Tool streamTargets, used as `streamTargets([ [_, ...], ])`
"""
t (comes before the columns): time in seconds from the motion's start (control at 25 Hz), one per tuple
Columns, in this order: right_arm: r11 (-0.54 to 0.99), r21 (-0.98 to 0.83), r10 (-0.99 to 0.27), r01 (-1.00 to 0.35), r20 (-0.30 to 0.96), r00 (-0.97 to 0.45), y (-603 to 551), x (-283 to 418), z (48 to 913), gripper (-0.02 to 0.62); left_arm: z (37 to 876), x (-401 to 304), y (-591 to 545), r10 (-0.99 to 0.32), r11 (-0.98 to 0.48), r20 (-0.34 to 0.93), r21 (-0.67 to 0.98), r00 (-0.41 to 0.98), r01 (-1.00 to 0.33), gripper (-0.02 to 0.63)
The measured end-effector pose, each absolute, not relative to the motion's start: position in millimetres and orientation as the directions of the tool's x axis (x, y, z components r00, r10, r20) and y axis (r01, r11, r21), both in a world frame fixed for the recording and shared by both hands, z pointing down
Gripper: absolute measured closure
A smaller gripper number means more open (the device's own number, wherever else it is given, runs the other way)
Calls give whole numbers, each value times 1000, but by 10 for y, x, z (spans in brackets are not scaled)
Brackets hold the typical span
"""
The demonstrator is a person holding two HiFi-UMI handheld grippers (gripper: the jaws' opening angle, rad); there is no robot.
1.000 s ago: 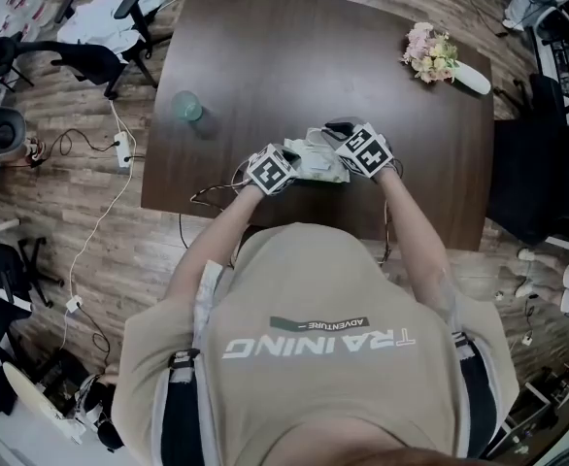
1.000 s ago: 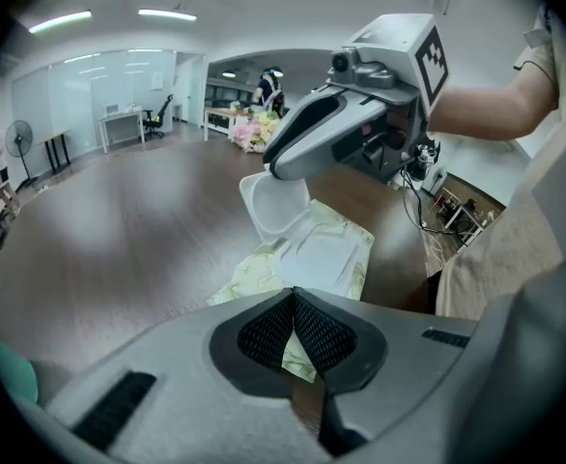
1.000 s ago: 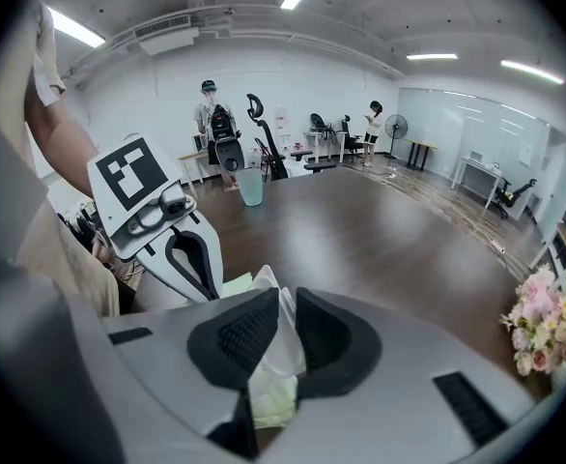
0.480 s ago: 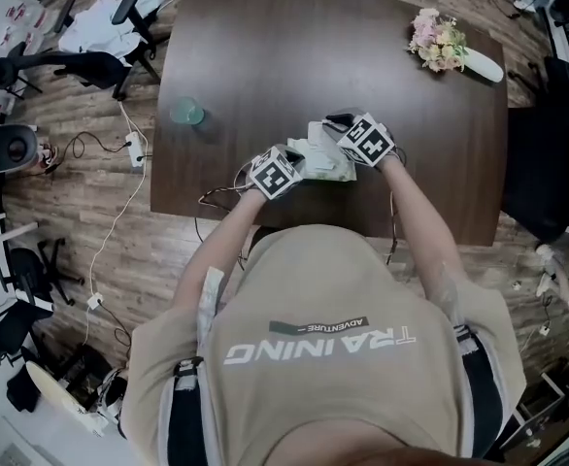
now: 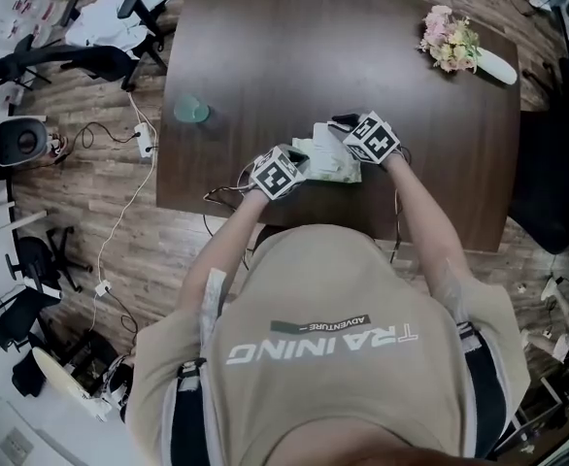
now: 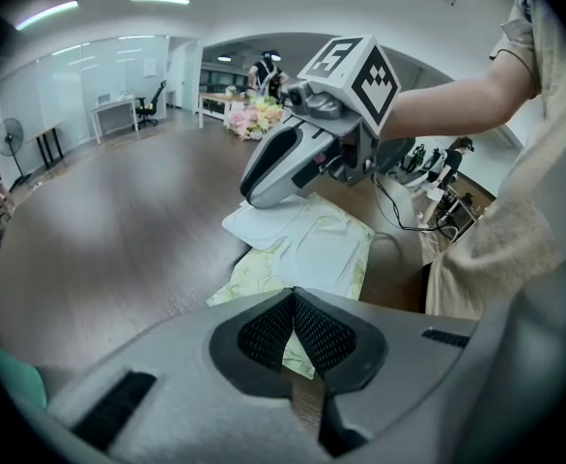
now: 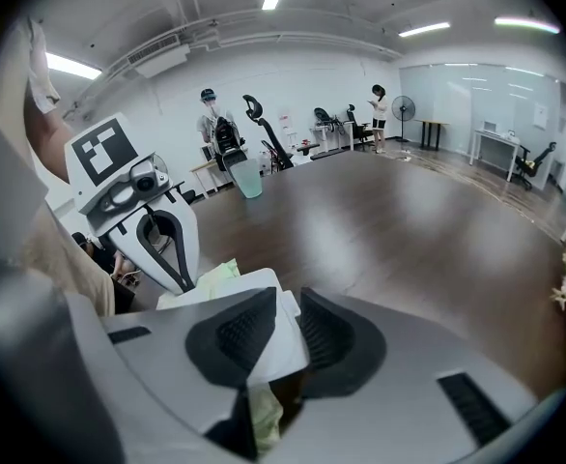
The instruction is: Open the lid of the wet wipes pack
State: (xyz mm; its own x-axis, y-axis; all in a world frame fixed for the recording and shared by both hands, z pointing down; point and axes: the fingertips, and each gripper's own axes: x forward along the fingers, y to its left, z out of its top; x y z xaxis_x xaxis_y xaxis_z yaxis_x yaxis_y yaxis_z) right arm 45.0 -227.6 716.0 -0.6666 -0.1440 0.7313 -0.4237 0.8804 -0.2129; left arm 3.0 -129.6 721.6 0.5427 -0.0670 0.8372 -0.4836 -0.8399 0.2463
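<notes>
The far half of the surface [image 5: 343,56] lies bare and open to a reach. A green cup [image 5: 190,111] stands near the left edge and flowers [image 5: 450,42] sit in the far right corner, both well apart from the middle. Near the front edge it is tight. The left tongs [image 6: 293,303] and right tongs [image 7: 289,293] flank the pack [image 5: 328,158], and the right jaws have just been opening, the white lid [image 7: 241,286] between them.
</notes>
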Motion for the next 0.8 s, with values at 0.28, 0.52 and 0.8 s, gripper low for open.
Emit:
streamTargets([
  [0.28, 894, -177, -147, -412, 753, -641, -2211, 445, 7289, 541, 7238, 27, -1309, -53, -842, 834, 258, 549, -474, 597],
  [0.52, 885, -142, -206, -443, 735, -646, -2220, 467, 7247, 541, 7252, 16, -1301, -56, -846, 839, 248, 542, -472, 597],
  [0.8, 857, -113, -283, -502, 710, -644, -2177, 562, 7145, 545, 7266, -3, -1264, -48, -856, 848, 238, 528, -460, 597],
])
